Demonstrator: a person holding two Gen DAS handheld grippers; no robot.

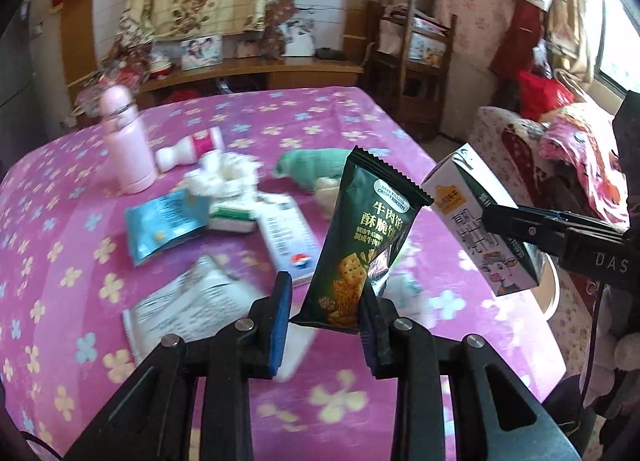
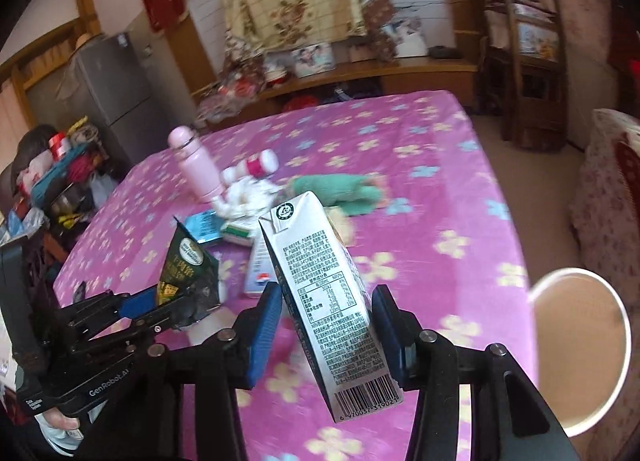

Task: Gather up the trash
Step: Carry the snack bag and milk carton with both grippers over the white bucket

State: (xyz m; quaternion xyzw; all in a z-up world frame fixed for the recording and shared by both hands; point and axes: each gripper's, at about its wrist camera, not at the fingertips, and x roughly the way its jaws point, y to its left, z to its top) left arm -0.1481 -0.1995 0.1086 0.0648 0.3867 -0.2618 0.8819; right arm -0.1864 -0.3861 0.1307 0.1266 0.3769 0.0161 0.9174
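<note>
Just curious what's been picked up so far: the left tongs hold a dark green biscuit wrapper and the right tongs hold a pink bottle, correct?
Not quite. The right tongs hold a milk carton, as the right wrist view shows. The pink bottle stands on the table. The left tongs do hold the dark green biscuit wrapper.

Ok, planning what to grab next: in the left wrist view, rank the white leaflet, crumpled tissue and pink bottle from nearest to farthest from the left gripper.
1. Leaflet, just ahead-left of the left gripper.
2. Tissue, mid-table.
3. Bottle, far left, upright.
</note>
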